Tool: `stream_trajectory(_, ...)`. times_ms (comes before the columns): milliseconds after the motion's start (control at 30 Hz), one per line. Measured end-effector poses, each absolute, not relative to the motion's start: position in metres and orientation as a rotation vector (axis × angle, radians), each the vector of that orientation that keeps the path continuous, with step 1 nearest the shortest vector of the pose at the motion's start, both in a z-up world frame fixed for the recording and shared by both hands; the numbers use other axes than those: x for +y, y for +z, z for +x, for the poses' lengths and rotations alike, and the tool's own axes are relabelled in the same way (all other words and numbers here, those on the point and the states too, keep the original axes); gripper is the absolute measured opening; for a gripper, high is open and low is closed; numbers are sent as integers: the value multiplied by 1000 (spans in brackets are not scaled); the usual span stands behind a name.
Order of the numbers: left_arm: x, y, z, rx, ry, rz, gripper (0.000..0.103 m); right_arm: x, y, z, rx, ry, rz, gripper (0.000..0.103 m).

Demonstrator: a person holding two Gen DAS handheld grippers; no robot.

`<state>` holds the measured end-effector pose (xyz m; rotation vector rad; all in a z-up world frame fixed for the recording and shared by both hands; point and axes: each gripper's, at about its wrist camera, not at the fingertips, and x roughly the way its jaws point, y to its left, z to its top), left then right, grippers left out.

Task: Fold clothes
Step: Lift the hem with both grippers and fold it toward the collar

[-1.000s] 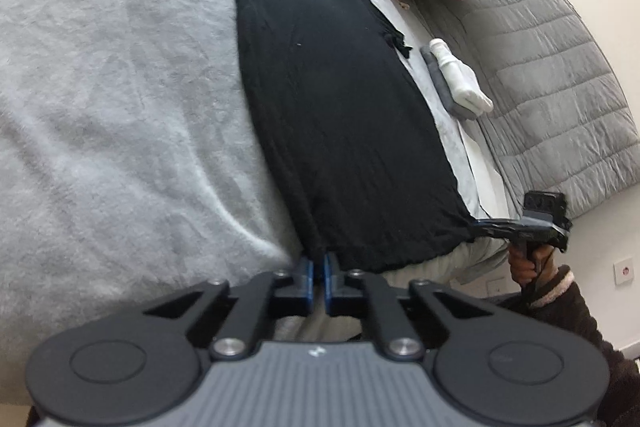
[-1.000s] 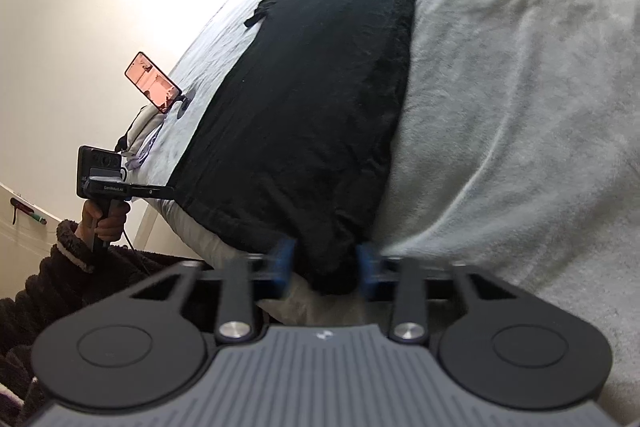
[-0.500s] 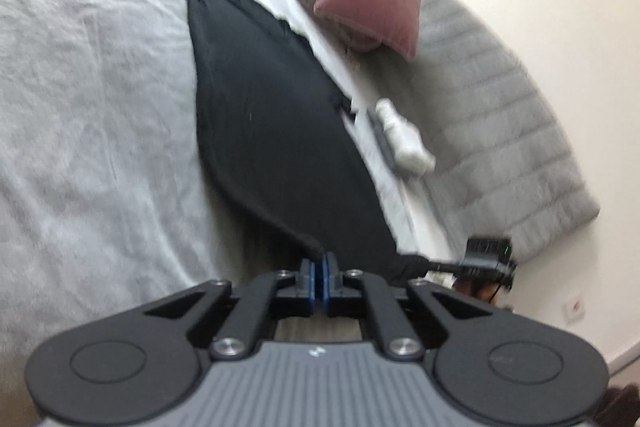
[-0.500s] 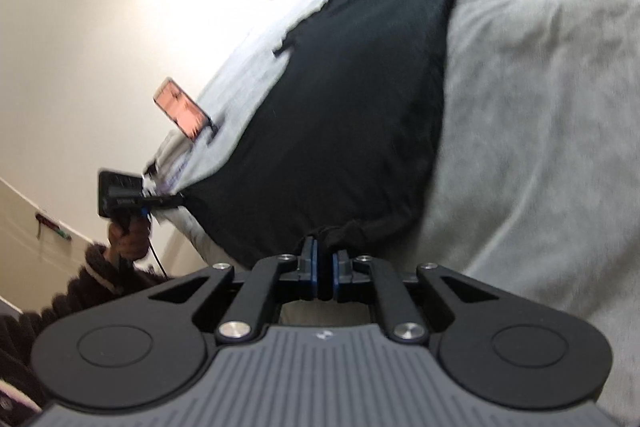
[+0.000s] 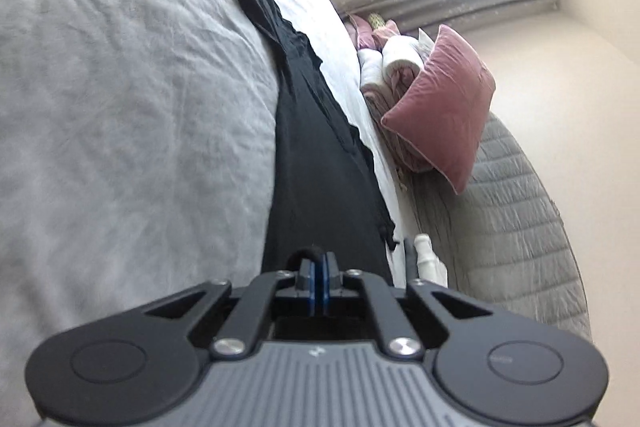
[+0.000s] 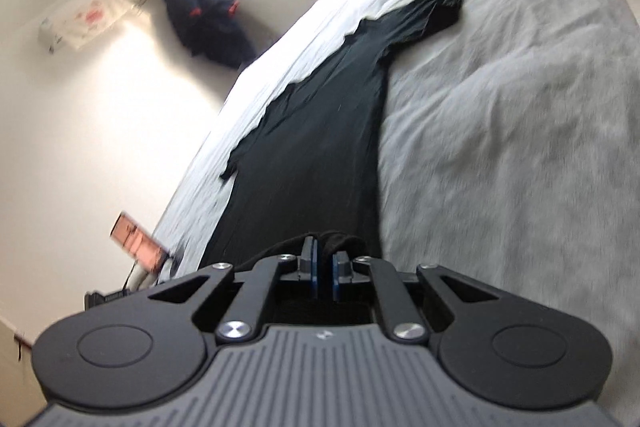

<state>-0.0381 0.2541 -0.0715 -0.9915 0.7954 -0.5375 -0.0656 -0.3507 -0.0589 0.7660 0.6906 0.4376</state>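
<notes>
A long black garment (image 5: 320, 155) lies stretched out on a grey bedcover (image 5: 128, 115). My left gripper (image 5: 319, 269) is shut on the garment's near hem, a fold of black cloth bunched at the fingertips. In the right wrist view the same black garment (image 6: 316, 147) runs away across the grey bedcover (image 6: 500, 131), its sleeves spread at the far end. My right gripper (image 6: 324, 267) is shut on the other near corner of the hem, a lump of cloth between the pads. Both corners are lifted off the bed.
A pink cushion (image 5: 444, 107) and rolled towels (image 5: 396, 63) lie against a grey quilted headboard (image 5: 520, 227). A white bottle (image 5: 426, 255) sits by the bed edge. A phone (image 6: 138, 241) stands at the bed's side. A dark jacket (image 6: 208, 23) hangs on the wall.
My right gripper has closed on the hem. Both grippers have lifted and tilted up with the cloth, so the window and far wall have come into view.
</notes>
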Motion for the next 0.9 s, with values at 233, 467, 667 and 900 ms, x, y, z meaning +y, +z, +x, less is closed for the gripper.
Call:
stream_trajectory(233,247,-82,-5,762,-510,-1071,3,-360,-62,-39,631,385,834,10)
stream_trajectory(467,244,-91,21,726,-425,-1128,3,-360,-74,-11,624,315,887,10)
stream_trajectory(667,237,-91,40,681,-403,-1135,3,-360,-75,6,593,294,903,10)
stream_trajectory(900,224,-90,57,609,-337,-1096,3,-365,-76,16,526,227,926,10)
